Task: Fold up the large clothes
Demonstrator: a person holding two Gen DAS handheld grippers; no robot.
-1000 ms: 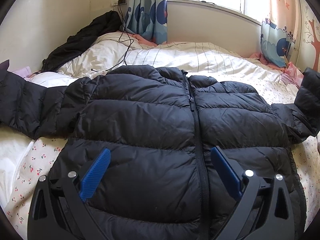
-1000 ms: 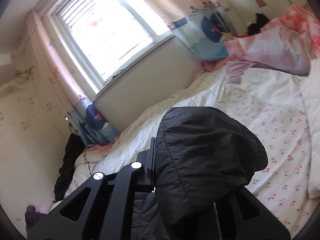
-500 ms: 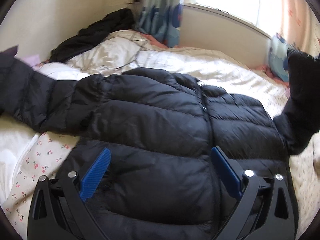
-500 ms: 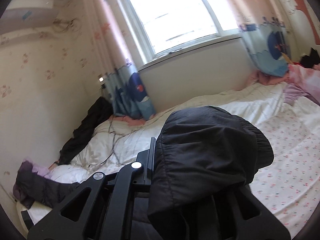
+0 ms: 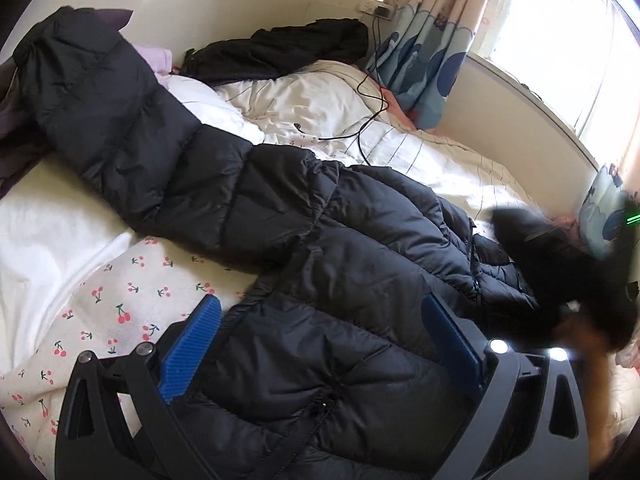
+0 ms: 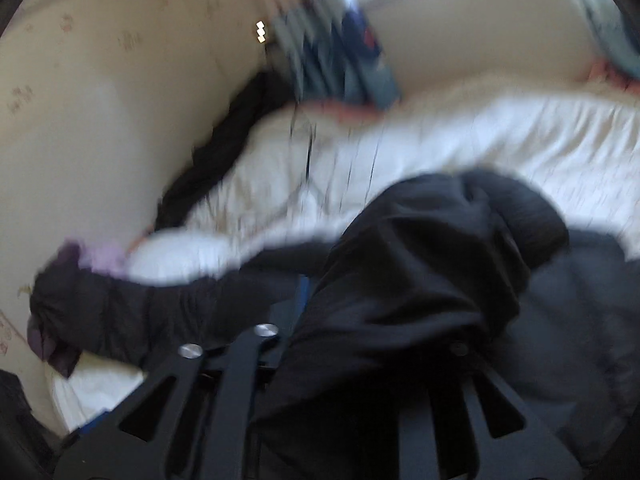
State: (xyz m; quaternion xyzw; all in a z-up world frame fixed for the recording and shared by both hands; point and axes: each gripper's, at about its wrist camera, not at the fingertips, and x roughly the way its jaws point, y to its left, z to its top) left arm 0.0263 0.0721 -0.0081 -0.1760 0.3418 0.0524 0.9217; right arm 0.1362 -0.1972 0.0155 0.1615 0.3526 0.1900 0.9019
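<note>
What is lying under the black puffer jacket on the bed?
Under the black puffer jacket you see a cherry-print sheet and a white duvet. The bedding directly beneath the jacket is covered.

Our left gripper [image 5: 320,344] hangs wide open, lower centre; our right gripper's [image 6: 360,320] jaws have just been opening.

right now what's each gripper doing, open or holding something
left gripper: open, empty, over the black jacket.
right gripper: jaws just opening, jacket sleeve between them; grip unclear.
</note>
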